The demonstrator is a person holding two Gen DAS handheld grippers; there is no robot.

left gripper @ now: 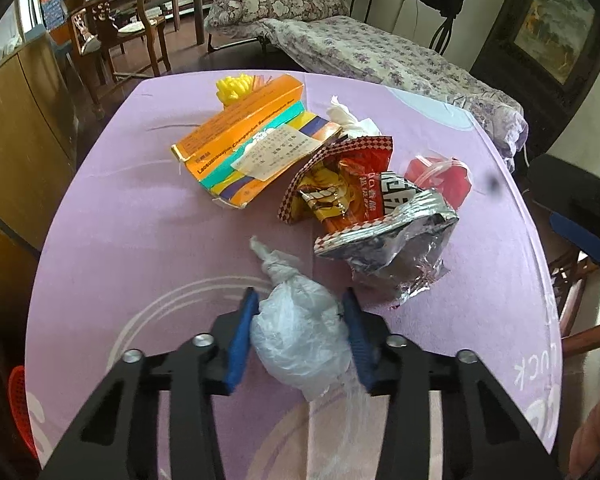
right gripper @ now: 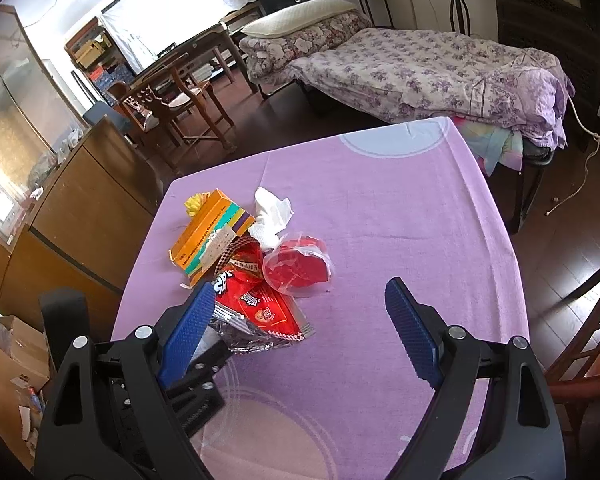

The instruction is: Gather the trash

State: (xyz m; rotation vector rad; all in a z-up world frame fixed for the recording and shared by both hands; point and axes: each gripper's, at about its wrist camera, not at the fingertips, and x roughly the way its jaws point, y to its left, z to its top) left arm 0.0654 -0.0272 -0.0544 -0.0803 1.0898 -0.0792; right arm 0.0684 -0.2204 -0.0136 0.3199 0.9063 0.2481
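Observation:
My left gripper (left gripper: 300, 300) is shut on a crumpled clear plastic bag (left gripper: 300, 332), held just over the purple tablecloth (left gripper: 140, 220). Beyond it lie a red and silver snack wrapper (left gripper: 364, 208), an orange carton (left gripper: 244, 140), a white tissue (left gripper: 346, 118), a red lidded cup (left gripper: 444, 178) and a yellow piece (left gripper: 234, 86). My right gripper (right gripper: 300, 296) is open and empty above the table. The snack wrapper (right gripper: 260, 304) lies by its left finger, with the red cup (right gripper: 298, 266), the carton (right gripper: 212, 236) and the tissue (right gripper: 270, 216) beyond.
A bed with floral bedding (right gripper: 412, 68) stands past the table. Wooden chairs (right gripper: 172, 104) and a cabinet (right gripper: 80, 208) are to the left. A chair (right gripper: 588, 340) stands at the right. A red basket (left gripper: 20, 400) is low left.

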